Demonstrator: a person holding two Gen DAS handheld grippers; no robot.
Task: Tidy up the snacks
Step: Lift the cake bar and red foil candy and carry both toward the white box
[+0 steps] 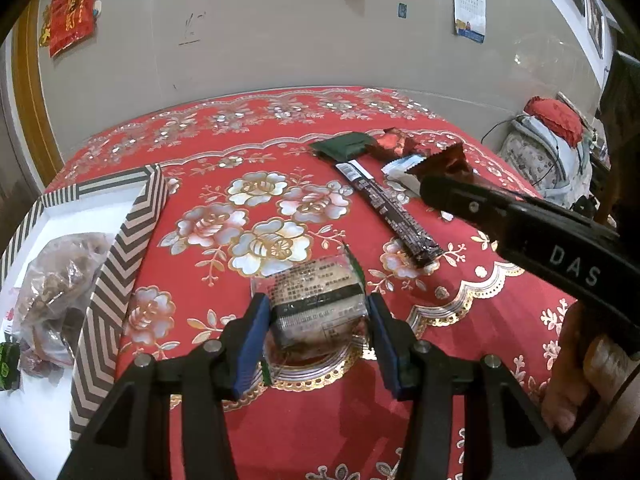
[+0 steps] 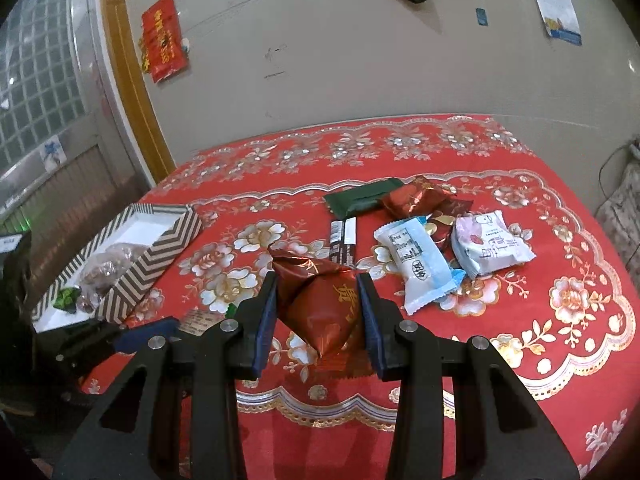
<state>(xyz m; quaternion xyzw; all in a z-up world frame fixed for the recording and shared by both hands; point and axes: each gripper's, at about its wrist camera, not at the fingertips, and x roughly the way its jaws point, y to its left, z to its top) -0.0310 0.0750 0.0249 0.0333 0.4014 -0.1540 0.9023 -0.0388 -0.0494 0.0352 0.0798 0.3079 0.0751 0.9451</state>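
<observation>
Two snacks are in your grip right now, one per gripper. Your left gripper (image 1: 318,316) is clamped on a clear-wrapped cake (image 1: 320,300), pads on both short sides, low over the near part of the counter (image 1: 280,152). Looks light and squishy under crinkly film, so don't squeeze harder or you'll dent it; the sides you've got are the right spot.

Your right gripper (image 2: 318,312) is pinching a dark red foil packet (image 2: 320,304) with gold print, held by its puffy middle above the cloth. Foil like that is slick and full of air, my guess is it could slide if you swing fast. Grabbing nearer the crimped end seam would be safer.

Off to the left sits the striped box (image 1: 124,232), stiff cardboard with chevron walls and a white floor, already holding a lumpy clear bag of brownish bits (image 1: 60,280).

Farther out: a long thin black bar (image 1: 388,208), flat and probably snappable, then a pale blue pillow pack (image 2: 416,264), a white-pink pack (image 2: 488,244), a matte green packet (image 2: 360,200) and more shiny red foils (image 2: 416,198), all bunched and partly overlapping.
</observation>
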